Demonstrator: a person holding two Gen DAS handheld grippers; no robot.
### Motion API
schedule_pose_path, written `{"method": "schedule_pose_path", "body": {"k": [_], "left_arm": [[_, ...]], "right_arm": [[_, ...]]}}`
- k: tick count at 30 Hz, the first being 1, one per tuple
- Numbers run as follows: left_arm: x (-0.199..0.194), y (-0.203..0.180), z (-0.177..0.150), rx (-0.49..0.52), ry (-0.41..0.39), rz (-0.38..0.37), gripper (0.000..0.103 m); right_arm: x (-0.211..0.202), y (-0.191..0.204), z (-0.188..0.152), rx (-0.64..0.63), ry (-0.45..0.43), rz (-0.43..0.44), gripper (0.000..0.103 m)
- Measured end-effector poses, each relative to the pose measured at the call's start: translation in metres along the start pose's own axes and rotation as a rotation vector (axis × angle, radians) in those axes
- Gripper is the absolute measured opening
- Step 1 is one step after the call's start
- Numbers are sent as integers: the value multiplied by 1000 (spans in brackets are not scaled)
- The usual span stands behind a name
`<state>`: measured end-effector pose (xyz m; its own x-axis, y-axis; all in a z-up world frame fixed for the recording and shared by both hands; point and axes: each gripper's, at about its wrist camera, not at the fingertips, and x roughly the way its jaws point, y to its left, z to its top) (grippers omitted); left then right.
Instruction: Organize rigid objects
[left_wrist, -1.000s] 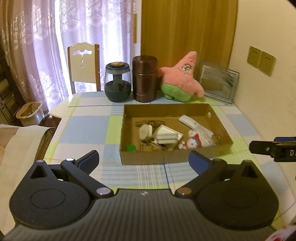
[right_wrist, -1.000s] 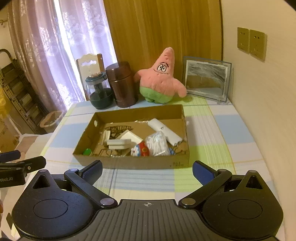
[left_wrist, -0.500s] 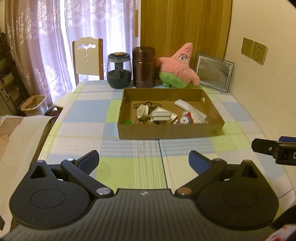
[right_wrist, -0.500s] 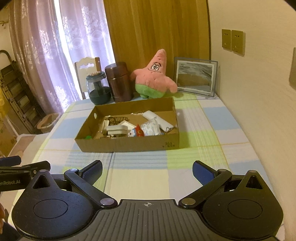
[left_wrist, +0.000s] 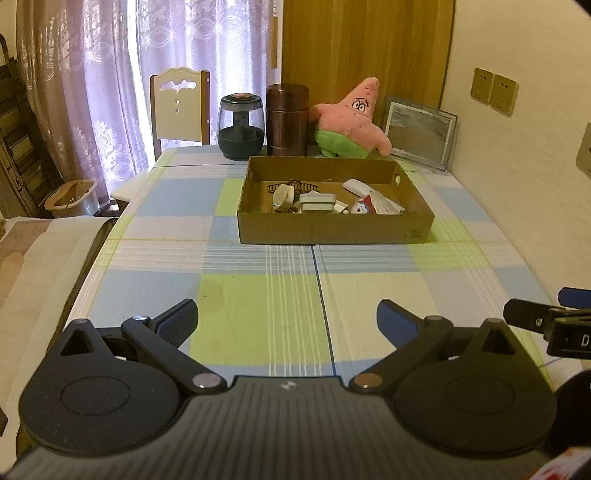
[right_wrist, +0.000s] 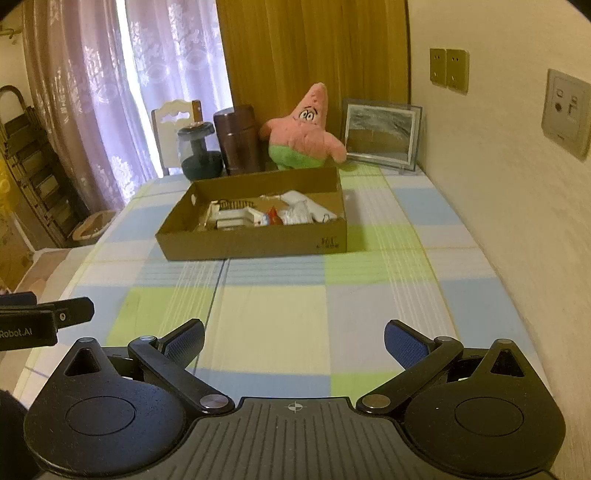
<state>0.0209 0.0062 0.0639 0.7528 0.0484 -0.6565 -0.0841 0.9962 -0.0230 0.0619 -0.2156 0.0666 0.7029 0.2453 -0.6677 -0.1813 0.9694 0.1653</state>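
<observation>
A shallow cardboard box (left_wrist: 332, 230) stands on the checked tablecloth past the table's middle, and it also shows in the right wrist view (right_wrist: 255, 245). It holds several small rigid items: white cases (left_wrist: 317, 202), a white oblong piece (left_wrist: 356, 186), a small red-and-blue figure (left_wrist: 360, 208), a dark comb-like piece (left_wrist: 291, 184). My left gripper (left_wrist: 287, 319) is open and empty, well short of the box. My right gripper (right_wrist: 294, 339) is open and empty, also well back from the box.
Behind the box stand a dark glass jar (left_wrist: 242, 127), a brown canister (left_wrist: 287, 120), a pink star plush (left_wrist: 351, 120) and a framed picture (left_wrist: 419, 131). A chair (left_wrist: 180, 107) is at the far edge. A wall (right_wrist: 517, 147) runs along the right.
Both grippers have drawn back from the box toward the near table edge. The box looks smaller and farther. Both stay open and empty.
</observation>
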Motion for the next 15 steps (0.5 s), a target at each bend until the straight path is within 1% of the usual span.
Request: {"method": "schedule_pose_path", "body": {"k": [5, 15], "left_arm": [[-10, -6, -13, 18, 15, -26, 101], [-30, -15, -36, 28, 36, -34, 101]], "right_arm": [[-11, -2, -14, 12, 16, 8, 101], [-31, 0, -29, 16, 13, 9, 101]]}}
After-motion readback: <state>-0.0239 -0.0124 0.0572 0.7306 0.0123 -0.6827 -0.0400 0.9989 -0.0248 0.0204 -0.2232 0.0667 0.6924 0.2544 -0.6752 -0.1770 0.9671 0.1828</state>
